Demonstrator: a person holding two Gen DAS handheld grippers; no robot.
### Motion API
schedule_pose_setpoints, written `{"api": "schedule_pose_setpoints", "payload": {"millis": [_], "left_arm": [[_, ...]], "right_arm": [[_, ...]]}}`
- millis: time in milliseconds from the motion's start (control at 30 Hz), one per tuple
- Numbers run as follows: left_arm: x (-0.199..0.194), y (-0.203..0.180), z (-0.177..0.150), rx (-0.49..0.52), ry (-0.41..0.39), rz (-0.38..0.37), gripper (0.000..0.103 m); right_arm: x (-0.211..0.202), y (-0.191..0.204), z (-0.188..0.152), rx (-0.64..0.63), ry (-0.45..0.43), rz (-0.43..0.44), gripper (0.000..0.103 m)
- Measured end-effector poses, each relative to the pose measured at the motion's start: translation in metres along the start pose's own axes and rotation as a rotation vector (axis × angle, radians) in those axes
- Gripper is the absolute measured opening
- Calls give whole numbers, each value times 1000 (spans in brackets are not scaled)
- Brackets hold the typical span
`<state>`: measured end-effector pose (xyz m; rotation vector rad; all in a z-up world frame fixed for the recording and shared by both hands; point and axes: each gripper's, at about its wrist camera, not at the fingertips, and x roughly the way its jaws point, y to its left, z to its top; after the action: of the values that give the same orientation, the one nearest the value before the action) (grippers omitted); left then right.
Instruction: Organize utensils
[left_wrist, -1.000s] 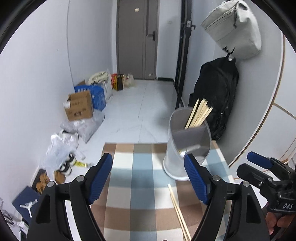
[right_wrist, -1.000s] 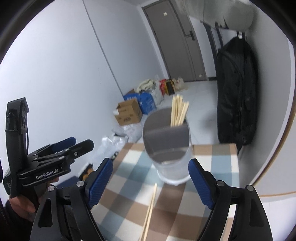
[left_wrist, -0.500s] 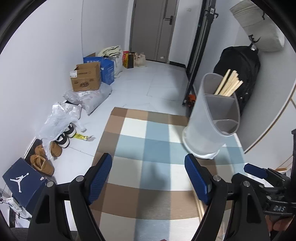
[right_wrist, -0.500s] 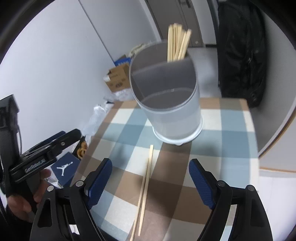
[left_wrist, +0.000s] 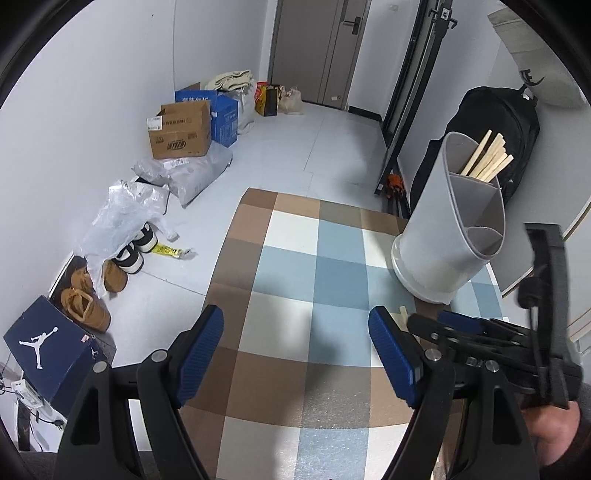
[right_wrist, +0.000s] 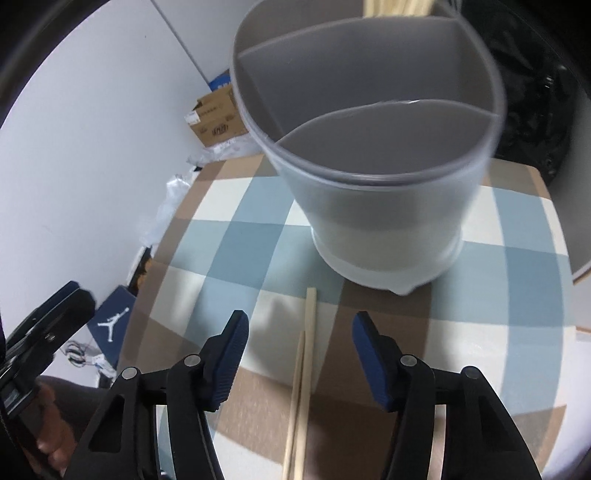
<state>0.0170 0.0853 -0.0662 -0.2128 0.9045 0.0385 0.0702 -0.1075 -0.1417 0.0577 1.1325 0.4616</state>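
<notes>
The left tool (left_wrist: 295, 343) gapes wide over bare checked brown, blue and white cloth on the counter (left_wrist: 295, 258), whose left edge drops to floor. The right tool (right_wrist: 300, 341), jaws just narrowing, straddles two pale wooden chopsticks (right_wrist: 304, 369) without touching. Just beyond stands the smooth grey plastic divided holder (right_wrist: 369, 206), more chopsticks in its far compartment.

Left gripper (left_wrist: 295, 347): black plastic arms, ribbed blue pads, silver screw heads at the joints.
Right gripper (right_wrist: 300, 345): same black frame, blue ribbed pads, round silver screws.
Sleeve (left_wrist: 581, 424): dark, at the wrist.
</notes>
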Motion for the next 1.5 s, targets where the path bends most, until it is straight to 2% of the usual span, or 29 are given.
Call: {"api": "schedule_pose_setpoints", "payload": {"millis": [67, 133, 200, 400, 467, 533, 767, 967, 1100, 1200, 1300, 1500], "left_arm": [[0, 3, 0, -7, 3, -5, 77], [-1, 5, 1, -13, 6, -11, 77], [-2, 7, 0, -20, 7, -19, 77], [-1, 10, 2, -38, 10, -32, 77], [-1, 11, 2, -42, 12, -35, 77], [0, 11, 2, -42, 13, -31, 77], [4, 8, 1, -28, 30, -28, 77], [11, -5, -7, 18, 85, -39, 77], [16, -14, -12, 30, 138, -75, 77], [18, -27, -14, 41, 167, -111, 77], [20, -43, -15, 81, 189, -107, 77], [37, -76, -20, 115, 281, -101, 77]], "right_arm": [[8, 3, 2, -14, 11, -21, 46], [14, 6, 5, -27, 16, -48, 40], [19, 8, 6, -45, 16, -72, 39], [28, 14, 9, -116, 17, -152, 25], [29, 18, 9, -139, 18, -173, 11], [29, 20, 9, -152, 17, -188, 6], [1, 19, 10, -134, -65, -147, 6], [-42, 14, 8, -92, -148, -79, 6], [-73, 11, 4, -74, -208, -52, 6], [-99, 2, -2, -51, -254, -33, 5], [-118, -9, -6, -21, -294, -21, 5], [-148, -36, -15, 38, -361, 15, 5]]}}
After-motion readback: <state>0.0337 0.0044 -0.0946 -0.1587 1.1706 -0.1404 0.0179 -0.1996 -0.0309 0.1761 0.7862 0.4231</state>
